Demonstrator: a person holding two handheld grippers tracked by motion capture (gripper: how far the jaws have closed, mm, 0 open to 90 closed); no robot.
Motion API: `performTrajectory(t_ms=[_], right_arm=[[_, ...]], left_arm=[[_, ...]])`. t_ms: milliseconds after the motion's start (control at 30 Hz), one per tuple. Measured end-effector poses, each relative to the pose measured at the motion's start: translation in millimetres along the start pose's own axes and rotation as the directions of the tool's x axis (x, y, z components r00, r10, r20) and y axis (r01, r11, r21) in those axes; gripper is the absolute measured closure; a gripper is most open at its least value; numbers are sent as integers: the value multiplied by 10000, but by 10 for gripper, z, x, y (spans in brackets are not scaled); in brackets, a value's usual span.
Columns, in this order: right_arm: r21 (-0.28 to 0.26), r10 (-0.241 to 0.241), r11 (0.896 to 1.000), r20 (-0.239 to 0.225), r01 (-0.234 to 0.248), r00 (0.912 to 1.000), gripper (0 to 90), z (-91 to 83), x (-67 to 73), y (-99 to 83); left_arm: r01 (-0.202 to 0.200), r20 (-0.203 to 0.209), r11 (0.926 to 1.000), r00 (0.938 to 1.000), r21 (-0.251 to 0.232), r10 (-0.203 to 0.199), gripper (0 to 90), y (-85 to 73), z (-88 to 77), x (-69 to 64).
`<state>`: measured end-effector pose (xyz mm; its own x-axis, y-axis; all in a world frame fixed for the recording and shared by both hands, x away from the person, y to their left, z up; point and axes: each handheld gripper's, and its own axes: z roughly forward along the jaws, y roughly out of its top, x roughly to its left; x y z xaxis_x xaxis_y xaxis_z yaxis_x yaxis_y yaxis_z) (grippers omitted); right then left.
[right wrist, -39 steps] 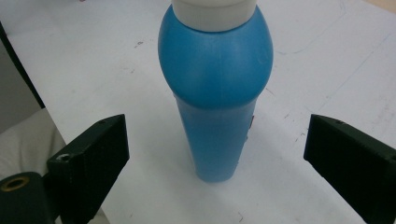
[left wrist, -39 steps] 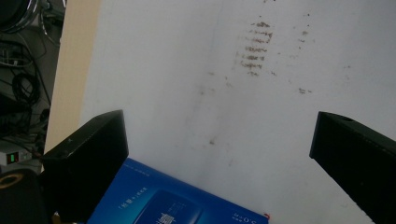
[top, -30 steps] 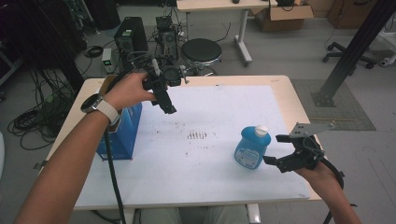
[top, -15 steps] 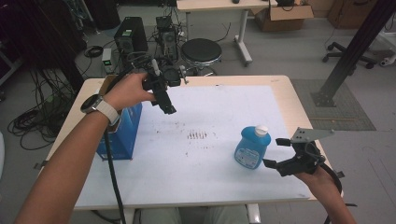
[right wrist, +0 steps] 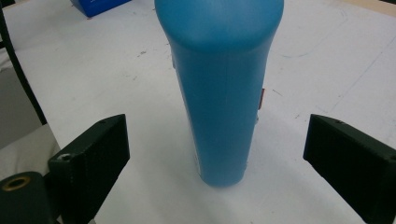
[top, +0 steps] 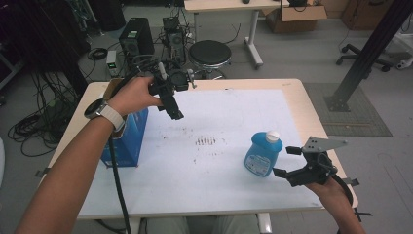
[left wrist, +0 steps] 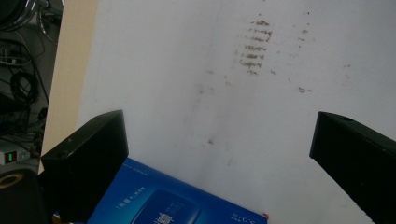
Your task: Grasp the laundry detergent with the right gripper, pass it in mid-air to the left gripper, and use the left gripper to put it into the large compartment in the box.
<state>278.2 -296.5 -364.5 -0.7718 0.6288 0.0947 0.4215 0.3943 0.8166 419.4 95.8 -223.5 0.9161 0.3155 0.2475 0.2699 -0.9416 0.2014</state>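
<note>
The blue bottle (top: 263, 155) stands upright on the white sheet toward the near right of the bench (top: 292, 87), untouched so far. The right gripper (top: 288, 161) sits just beside it, fingers spread wide on either side, nothing pinched yet. The left gripper (top: 170, 100) hangs above the blue box (top: 127, 144) at the left, fingers also spread. By my reckoning, the grasp and everything after remain

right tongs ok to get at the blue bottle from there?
Probably yes. The right tongs sit open just beside the upright blue bottle, which stands centred between the jaws in the right gripper view, untouched, with bare white mat around it and nothing between.
</note>
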Motion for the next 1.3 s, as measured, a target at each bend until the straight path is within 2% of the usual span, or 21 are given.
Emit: performTrajectory(t_ms=[467, 967, 1300], right_arm=[[-187, -8, 9998, -10, 8, 10000, 70, 91, 7, -28], [-521, -207, 9984, -18, 205, 9998, 74, 317, 47, -5], [-682, -113, 9976, 60, 117, 9999, 76, 429, 32, -9]], left_arm=[[-39, 8, 10000, 10000, 38, 39, 49, 10, -1, -10], [-54, -15, 10000, 10000, -42, 54, 49, 9, 10, -12], [-10, -12, 10000, 10000, 0, 10, 49, -12, 16, -11]])
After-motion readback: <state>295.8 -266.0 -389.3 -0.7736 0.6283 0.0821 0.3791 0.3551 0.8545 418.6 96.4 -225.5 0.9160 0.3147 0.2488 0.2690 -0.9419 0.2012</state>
